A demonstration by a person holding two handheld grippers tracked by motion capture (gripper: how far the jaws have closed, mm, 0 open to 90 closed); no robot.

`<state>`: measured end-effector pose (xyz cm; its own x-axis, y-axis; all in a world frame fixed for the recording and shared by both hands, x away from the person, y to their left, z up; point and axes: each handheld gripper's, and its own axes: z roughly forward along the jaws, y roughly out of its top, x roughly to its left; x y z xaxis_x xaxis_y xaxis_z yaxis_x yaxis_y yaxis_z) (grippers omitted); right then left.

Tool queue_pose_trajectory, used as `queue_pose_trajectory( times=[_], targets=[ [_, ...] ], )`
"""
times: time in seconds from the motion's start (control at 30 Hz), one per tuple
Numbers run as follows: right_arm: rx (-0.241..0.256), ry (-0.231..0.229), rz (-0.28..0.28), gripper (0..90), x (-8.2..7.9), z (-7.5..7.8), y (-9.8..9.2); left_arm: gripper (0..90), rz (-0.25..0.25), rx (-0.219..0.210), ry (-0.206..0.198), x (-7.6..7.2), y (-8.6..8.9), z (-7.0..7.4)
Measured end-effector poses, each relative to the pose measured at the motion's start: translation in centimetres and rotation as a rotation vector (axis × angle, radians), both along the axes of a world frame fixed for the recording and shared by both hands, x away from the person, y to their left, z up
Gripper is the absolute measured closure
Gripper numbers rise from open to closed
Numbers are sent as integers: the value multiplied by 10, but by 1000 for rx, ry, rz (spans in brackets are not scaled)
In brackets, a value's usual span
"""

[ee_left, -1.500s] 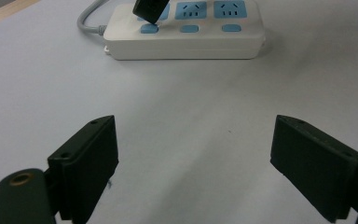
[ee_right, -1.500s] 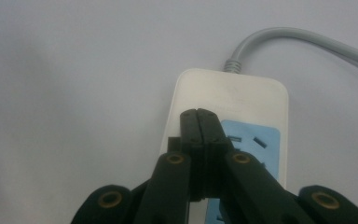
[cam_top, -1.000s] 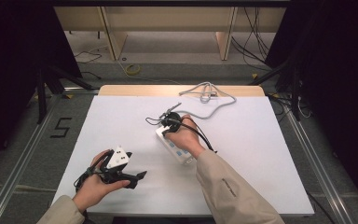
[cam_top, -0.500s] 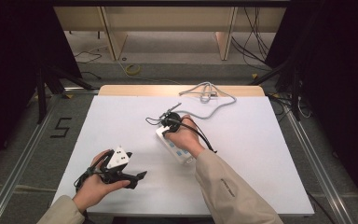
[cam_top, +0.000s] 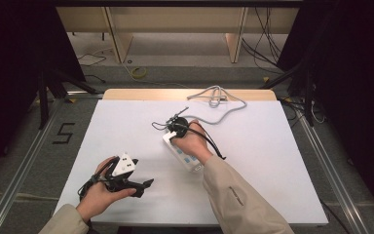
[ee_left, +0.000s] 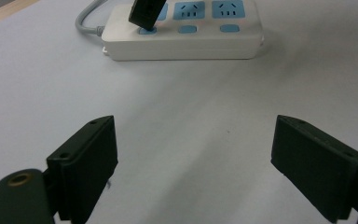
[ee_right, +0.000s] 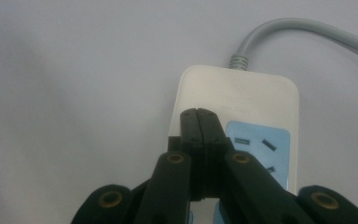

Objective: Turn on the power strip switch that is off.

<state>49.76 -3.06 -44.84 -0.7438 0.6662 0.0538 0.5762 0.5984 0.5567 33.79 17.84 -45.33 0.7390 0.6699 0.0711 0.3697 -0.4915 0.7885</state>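
A white power strip (cam_top: 187, 157) with blue sockets and blue switches lies in the middle of the white table (cam_top: 272, 161). Its grey cable (cam_top: 219, 109) runs toward the far edge. My right gripper (cam_top: 174, 132) points down on the strip's cable end, jaws shut together with nothing between them. In the right gripper view the closed tips (ee_right: 199, 123) rest over the strip (ee_right: 242, 98) beside a blue socket. In the left gripper view the strip (ee_left: 200, 39) lies ahead, and the other gripper's black tip (ee_left: 145, 11) touches a blue switch. My left gripper (cam_top: 144, 188) rests open near the front left, jaws wide apart (ee_left: 193, 140).
The grey cable coils into a loop (cam_top: 215, 95) at the table's wooden far edge. A metal rail (cam_top: 24, 165) runs along the floor at the left, and another (cam_top: 331, 170) at the right. Bare white tabletop lies between the left gripper and the strip.
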Motion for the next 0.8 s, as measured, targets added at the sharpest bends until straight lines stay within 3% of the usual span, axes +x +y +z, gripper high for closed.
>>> queue_pose_trajectory(
  times=[0.3, 0.57, 0.8],
  targets=[
    [-36, -7, 6, 900, -1, 1, 4, 141, -1, -2, 1, 0, -1, 0],
    [-38, -4, -6, 900, -2, 1, 5, 142, 0, 2, 1, 0, 0, 0],
    [-38, -35, -23, 900, -6, 0, 5, 155, 7, 6, 6, 0, 1, 0]
  ],
)
